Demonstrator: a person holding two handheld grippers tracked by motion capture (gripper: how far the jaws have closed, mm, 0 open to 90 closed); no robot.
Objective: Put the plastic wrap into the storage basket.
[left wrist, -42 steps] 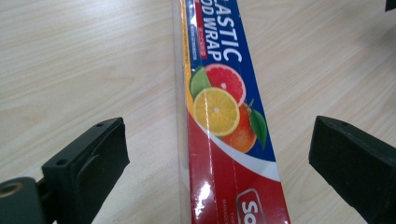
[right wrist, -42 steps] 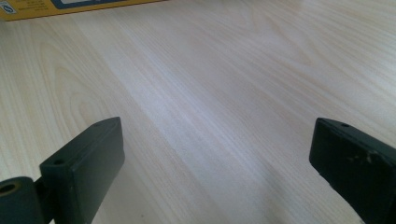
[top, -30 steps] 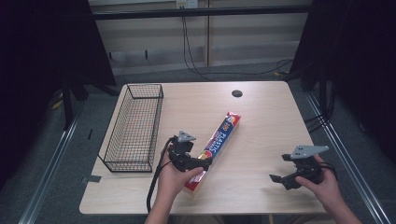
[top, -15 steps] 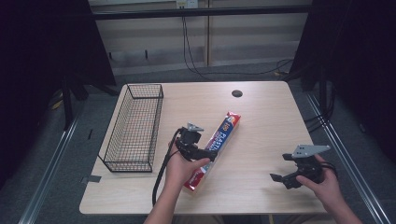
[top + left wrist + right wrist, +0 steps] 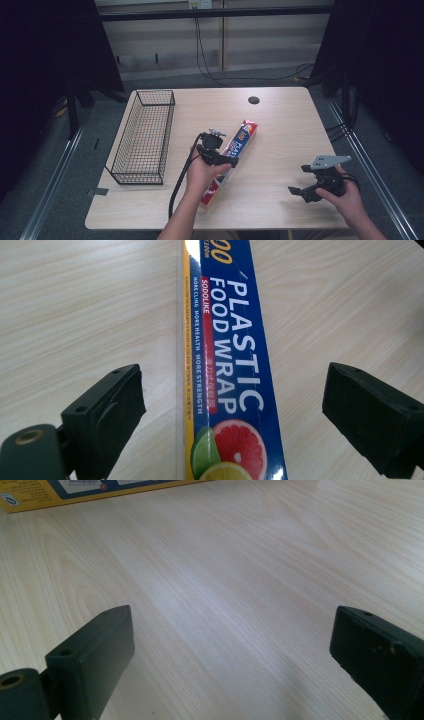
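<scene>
On the pale wooden surface we see the plastic wrap box lying flat beside the wire basket. Our left gripper straddles it, jaws spread wide; the right gripper rests open, well apart. Closing off-centre could skew or tip the long box.

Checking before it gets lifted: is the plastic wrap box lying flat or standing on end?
Lying flat. The plastic wrap box rests lengthwise on the table, printed face up, between the open jaws of the left gripper.
</scene>
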